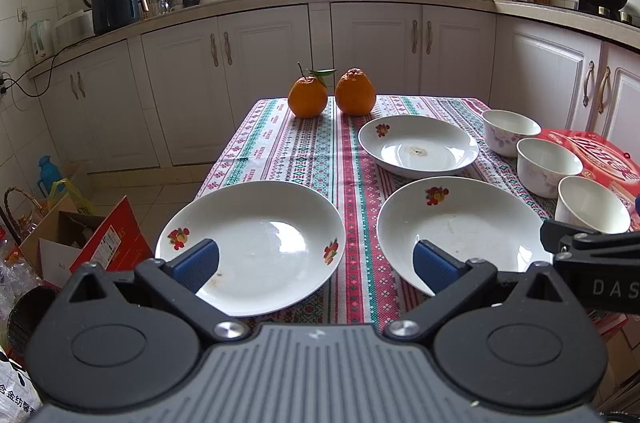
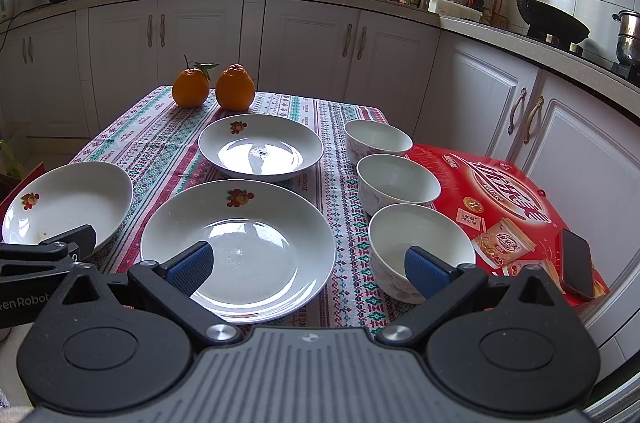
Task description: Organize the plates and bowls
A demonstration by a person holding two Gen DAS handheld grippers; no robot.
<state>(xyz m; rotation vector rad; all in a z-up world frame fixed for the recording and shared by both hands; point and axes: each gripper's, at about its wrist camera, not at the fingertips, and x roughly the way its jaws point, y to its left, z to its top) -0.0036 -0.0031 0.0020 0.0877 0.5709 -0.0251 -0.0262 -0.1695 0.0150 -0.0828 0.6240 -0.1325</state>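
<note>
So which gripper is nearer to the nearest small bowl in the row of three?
Right. The right gripper hovers open at the nearest bowl; one finger overlaps its rim in view. The left gripper is open further left, between two plates.

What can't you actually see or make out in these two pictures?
- Near rim of the left plate: left wrist view, hidden behind the left gripper.
- Near side of the closest bowl: right wrist view, hidden behind the right gripper.
- Red box print: too small to read.
- Table's near edge: hidden in both views.

Three plates (image 2: 238, 247) on table (image 2: 160, 139), bowls (image 2: 396, 183) right — oranges (image 2: 212, 87) behind
</note>
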